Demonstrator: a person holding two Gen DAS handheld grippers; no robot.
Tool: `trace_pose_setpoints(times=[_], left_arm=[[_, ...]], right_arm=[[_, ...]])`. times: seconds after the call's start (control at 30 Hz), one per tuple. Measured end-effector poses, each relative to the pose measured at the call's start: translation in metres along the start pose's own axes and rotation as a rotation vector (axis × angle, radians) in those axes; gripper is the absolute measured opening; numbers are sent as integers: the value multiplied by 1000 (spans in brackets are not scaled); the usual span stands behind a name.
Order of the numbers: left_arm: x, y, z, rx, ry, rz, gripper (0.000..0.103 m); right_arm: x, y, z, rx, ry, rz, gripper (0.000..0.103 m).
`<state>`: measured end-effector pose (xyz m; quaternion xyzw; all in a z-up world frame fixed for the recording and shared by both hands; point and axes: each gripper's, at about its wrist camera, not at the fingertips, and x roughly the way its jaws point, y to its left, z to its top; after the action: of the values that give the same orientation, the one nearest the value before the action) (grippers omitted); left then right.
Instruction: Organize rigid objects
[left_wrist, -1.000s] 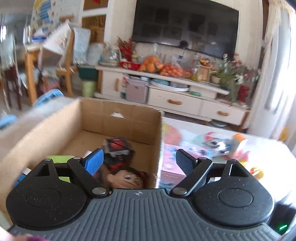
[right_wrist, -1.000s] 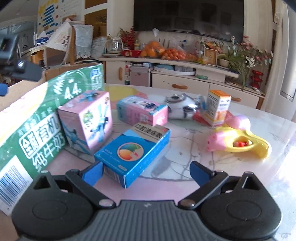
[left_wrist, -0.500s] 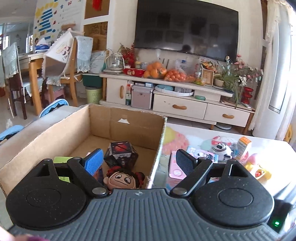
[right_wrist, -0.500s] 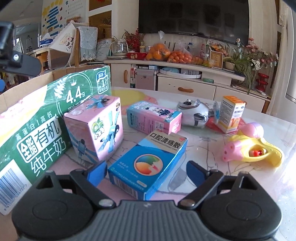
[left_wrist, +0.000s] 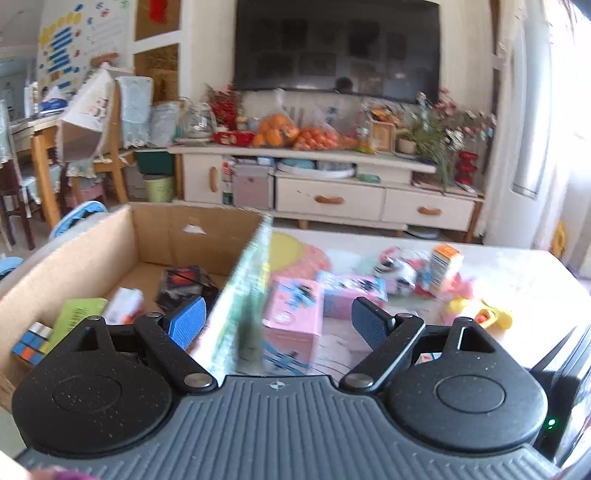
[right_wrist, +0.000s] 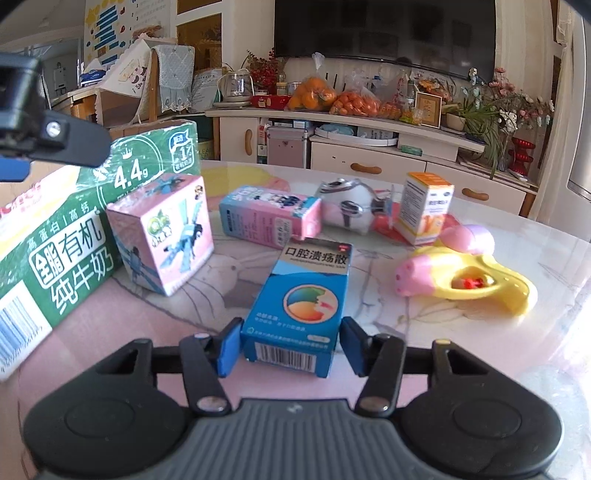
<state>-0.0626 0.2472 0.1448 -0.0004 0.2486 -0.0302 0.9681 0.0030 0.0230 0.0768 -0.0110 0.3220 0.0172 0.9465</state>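
Right wrist view: my right gripper (right_wrist: 287, 343) has just been closing around the blue medicine box (right_wrist: 300, 306).

Its blue pads sit at the near end of the box, one at each side, and I cannot tell whether they press it yet; the box lies flat on the table (right_wrist: 461, 332). Just beyond it I see a pink cube box (right_wrist: 162, 232), a long pink carton (right_wrist: 269, 218), a white toy (right_wrist: 351, 210), an orange-topped box (right_wrist: 426, 208) and a yellow-and-pink toy (right_wrist: 461, 280). At far left stands the green-printed cardboard box (right_wrist: 62, 236). From the left wrist, my left gripper (left_wrist: 275, 325) has its fingers spread wide with nothing between them, over the box's right wall (left_wrist: 240, 295); inside I see a puzzle cube (left_wrist: 31, 341) and a dark packet (left_wrist: 184, 282).
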Motion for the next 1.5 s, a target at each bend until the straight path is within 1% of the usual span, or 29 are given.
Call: trace_pose_setpoints(times=[0.23, 0.4, 0.47, 0.6, 0.67, 0.7, 0.73, 0.87, 0.93, 1.07, 1.13, 1.2, 1.4, 1.5], left_arm=[[3, -27, -5, 44, 14, -53, 103], [10, -50, -10, 84, 34, -109, 103], [13, -62, -14, 117, 37, -130, 103], [19, -90, -23, 216, 32, -162, 103], [25, -101, -26, 251, 42, -183, 103], [29, -107, -27, 266, 46, -197, 103], [32, -113, -29, 283, 50, -210, 103], [49, -135, -32, 334, 61, -244, 103], [60, -145, -31, 358, 68, -272, 103], [83, -164, -29, 403, 56, -311, 103], [97, -175, -30, 444, 77, -342, 103], [107, -184, -30, 495, 72, -327, 103], [130, -202, -32, 591, 96, -347, 103], [138, -210, -27, 578, 103, -363, 103]], right_arm=[[-29, -29, -22, -9, 17, -11, 55], [-52, -63, -39, 33, 30, -61, 55], [-58, -81, -44, 67, 34, -98, 55], [-59, -109, -48, 116, 47, -171, 56], [-58, -119, -49, 137, 50, -179, 61], [-57, -123, -49, 147, 54, -181, 66], [-57, -125, -49, 153, 55, -181, 68], [-51, -128, -47, 152, 57, -163, 73], [-48, -127, -45, 147, 58, -146, 81], [-47, -129, -46, 131, 57, -133, 82], [-47, -130, -46, 131, 56, -126, 83], [-47, -132, -45, 131, 54, -118, 83], [-44, -137, -43, 138, 54, -107, 86], [-43, -140, -42, 141, 52, -105, 87]])
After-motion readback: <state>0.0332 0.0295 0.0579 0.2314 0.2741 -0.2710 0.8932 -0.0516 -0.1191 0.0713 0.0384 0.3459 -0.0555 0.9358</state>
